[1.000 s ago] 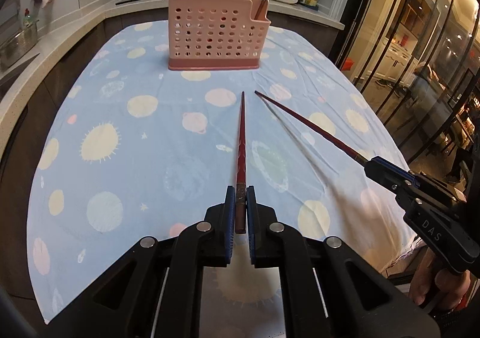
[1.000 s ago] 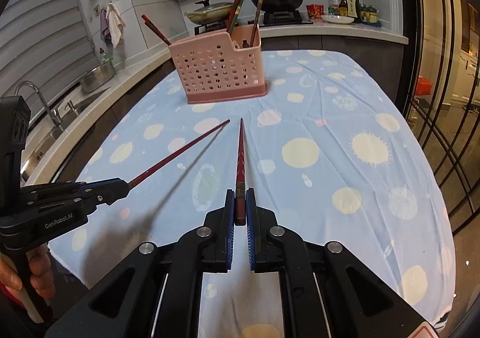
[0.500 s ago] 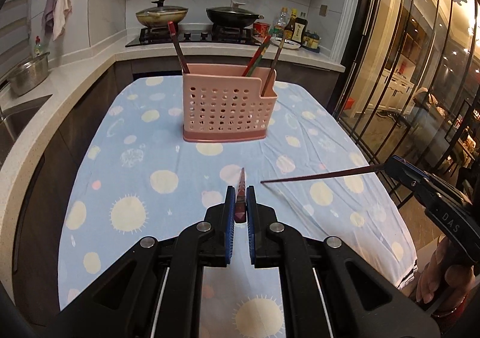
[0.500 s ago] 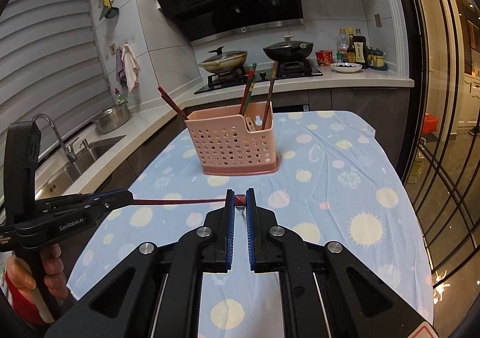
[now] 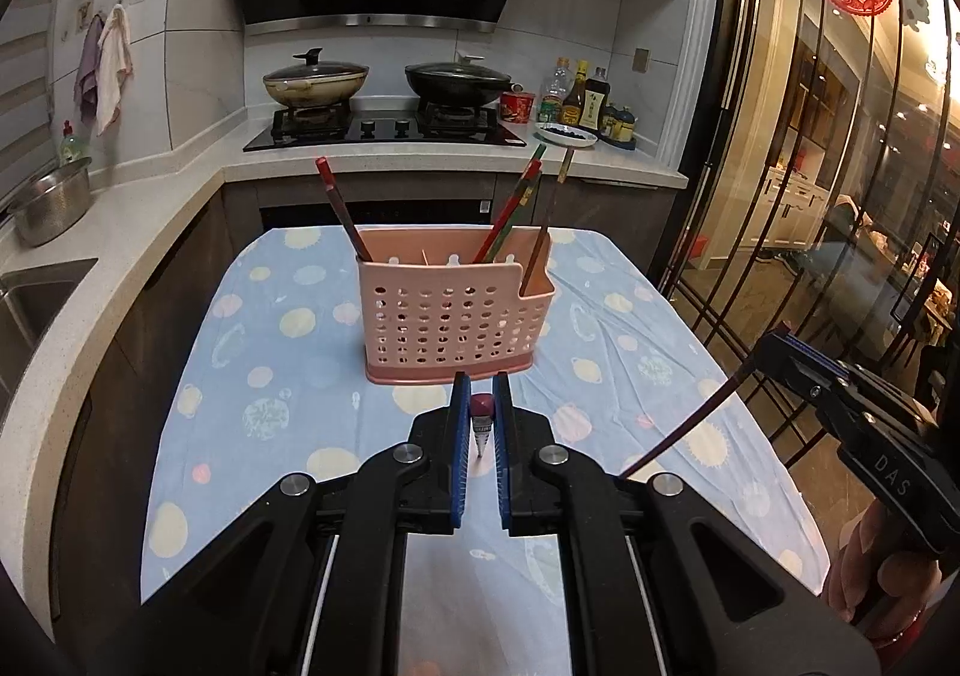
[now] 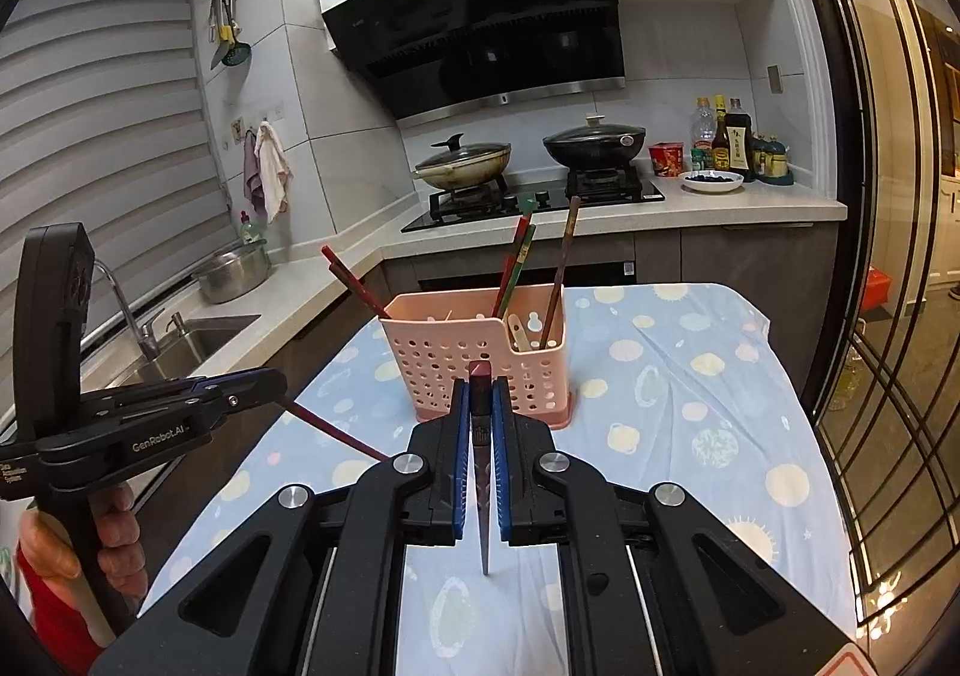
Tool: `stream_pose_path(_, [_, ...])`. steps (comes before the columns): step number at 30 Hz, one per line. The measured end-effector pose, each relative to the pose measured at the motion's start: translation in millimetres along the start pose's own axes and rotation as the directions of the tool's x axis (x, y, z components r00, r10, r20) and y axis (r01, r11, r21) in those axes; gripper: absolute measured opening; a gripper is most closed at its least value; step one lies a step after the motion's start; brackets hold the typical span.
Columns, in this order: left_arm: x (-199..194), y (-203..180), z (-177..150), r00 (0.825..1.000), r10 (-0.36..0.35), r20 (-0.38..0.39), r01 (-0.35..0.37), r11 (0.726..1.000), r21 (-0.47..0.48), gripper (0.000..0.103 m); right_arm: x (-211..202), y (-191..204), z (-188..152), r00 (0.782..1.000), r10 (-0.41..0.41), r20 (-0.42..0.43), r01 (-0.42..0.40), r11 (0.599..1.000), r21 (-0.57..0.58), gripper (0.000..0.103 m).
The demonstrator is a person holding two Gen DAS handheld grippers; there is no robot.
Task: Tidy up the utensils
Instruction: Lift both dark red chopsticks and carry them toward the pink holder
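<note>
A pink perforated utensil holder (image 5: 456,316) (image 6: 474,370) stands on the blue dotted tablecloth (image 5: 288,376), with several chopsticks upright in it. My left gripper (image 5: 481,394) is shut on a dark red chopstick (image 5: 480,427) whose tip hangs down toward the cloth. My right gripper (image 6: 480,394) is shut on a second red chopstick (image 6: 482,484), also tip-down. Both are in the air in front of the holder. Each shows in the other's view: the right gripper (image 5: 774,346) at the right, the left gripper (image 6: 273,379) at the left.
Behind the table runs a counter with a stove (image 5: 384,127), two lidded pans and sauce bottles (image 5: 585,103). A sink (image 6: 180,340) and a steel bowl (image 6: 234,274) lie to the left. Glass doors (image 5: 840,196) close off the right side.
Both grippers have risen from the table and tilted up. The two chopsticks, which pointed forward toward the holder, now hang tip-down in the shut jaws.
</note>
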State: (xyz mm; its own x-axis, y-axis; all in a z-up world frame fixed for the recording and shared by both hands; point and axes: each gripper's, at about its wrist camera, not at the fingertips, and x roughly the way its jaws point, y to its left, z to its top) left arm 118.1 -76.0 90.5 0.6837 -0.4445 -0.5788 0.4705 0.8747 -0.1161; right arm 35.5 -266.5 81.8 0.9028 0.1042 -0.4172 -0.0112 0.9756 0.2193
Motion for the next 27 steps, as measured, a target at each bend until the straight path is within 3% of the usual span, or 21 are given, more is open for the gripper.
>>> stream_pose_path(13, [-1.2, 5.9, 57.4, 0.995, -0.02, 0.093, 0.019, 1.0, 0.013, 0.007, 25.0, -3.2, 51.6, 0.998, 0.018, 0.062, -0.018, 1.0, -0.003, 0.007])
stream_pose_path(27, [-4.4, 9.9, 159.0, 0.969, 0.007, 0.246, -0.019, 0.999, 0.046, 0.006, 53.2, -0.4, 155.9, 0.98, 0.032, 0.196, -0.028, 0.999, -0.022, 0.007])
